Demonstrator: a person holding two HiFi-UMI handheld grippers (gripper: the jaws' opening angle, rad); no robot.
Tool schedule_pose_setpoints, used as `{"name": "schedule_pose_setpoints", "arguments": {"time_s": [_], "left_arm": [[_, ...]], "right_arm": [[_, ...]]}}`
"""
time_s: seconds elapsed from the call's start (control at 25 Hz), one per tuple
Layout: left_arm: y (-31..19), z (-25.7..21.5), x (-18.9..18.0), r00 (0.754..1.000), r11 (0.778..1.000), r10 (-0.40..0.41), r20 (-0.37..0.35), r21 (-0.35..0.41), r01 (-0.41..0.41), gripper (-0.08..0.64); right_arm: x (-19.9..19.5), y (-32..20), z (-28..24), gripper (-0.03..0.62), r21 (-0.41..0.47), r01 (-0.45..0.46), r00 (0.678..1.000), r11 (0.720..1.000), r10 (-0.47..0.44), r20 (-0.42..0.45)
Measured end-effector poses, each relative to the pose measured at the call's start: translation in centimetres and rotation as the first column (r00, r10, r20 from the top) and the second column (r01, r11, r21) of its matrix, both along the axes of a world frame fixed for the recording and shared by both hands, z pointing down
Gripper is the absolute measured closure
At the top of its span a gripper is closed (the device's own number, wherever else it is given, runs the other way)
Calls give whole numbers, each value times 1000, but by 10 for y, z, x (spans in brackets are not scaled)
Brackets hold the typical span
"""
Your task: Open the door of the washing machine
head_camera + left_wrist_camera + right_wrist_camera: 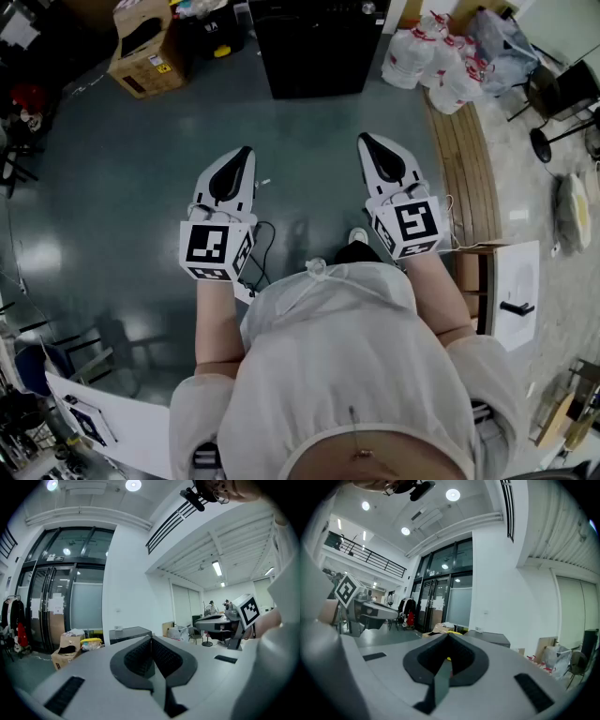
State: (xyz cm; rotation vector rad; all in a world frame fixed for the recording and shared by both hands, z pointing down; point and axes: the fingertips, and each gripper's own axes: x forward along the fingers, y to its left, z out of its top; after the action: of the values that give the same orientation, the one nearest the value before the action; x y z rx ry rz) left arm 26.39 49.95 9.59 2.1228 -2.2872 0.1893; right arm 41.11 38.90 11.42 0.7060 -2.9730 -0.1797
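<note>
A black box-shaped machine (314, 47) stands on the floor straight ahead, seen from above; no door shows from here. It appears low and dark beyond the jaws in the left gripper view (129, 632) and the right gripper view (490, 638). My left gripper (247, 150) is held level and points at it from a good distance, jaws shut with nothing between them (151, 638). The right gripper (364, 138) hangs beside it, also level, shut and empty (449, 635). Neither touches anything.
A cardboard box (145, 52) sits left of the machine and white plastic bags (436, 56) right of it. A wooden bench (464, 159) runs along the right. A cable (267, 248) lies on the grey floor. Glass doors (56, 606) stand behind.
</note>
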Motion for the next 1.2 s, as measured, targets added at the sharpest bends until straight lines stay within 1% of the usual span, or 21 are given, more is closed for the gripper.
{"name": "schedule_pose_setpoints", "arguments": {"time_s": [0.24,0.48,0.56,0.64,0.68,0.72,0.76,1.0,1.2], "left_arm": [[-1,2,-6,1000,1000,3,-3,2,-3,537],[0,3,-20,1000,1000,-6,-13,7,6,537],[-1,4,-25,1000,1000,-8,-16,6,8,537],[-1,6,-29,1000,1000,-8,-21,2,8,537],[-2,7,-32,1000,1000,-9,-24,0,9,537],[-3,8,-34,1000,1000,-11,-28,-3,11,537],[-4,10,-37,999,1000,-14,-32,-7,14,538],[-21,24,-56,999,999,-31,-42,-30,30,537],[-34,45,-96,997,996,-75,-32,-46,73,537]], "right_arm": [[-7,0,3,591,-5,-4,1000,1000,4,2],[-18,-2,4,589,-18,-7,1000,1000,7,9],[-23,-4,3,588,-35,-14,999,999,16,33],[-25,-10,0,593,-54,-50,996,997,54,72],[-28,-15,0,557,-62,-64,994,996,69,84],[-32,-18,0,357,-71,-63,994,995,69,86],[-37,-22,1,213,-79,-56,995,995,62,82],[-64,-50,16,209,-107,-57,997,993,62,48],[-115,-74,40,209,-116,-16,1000,993,18,21]]}}
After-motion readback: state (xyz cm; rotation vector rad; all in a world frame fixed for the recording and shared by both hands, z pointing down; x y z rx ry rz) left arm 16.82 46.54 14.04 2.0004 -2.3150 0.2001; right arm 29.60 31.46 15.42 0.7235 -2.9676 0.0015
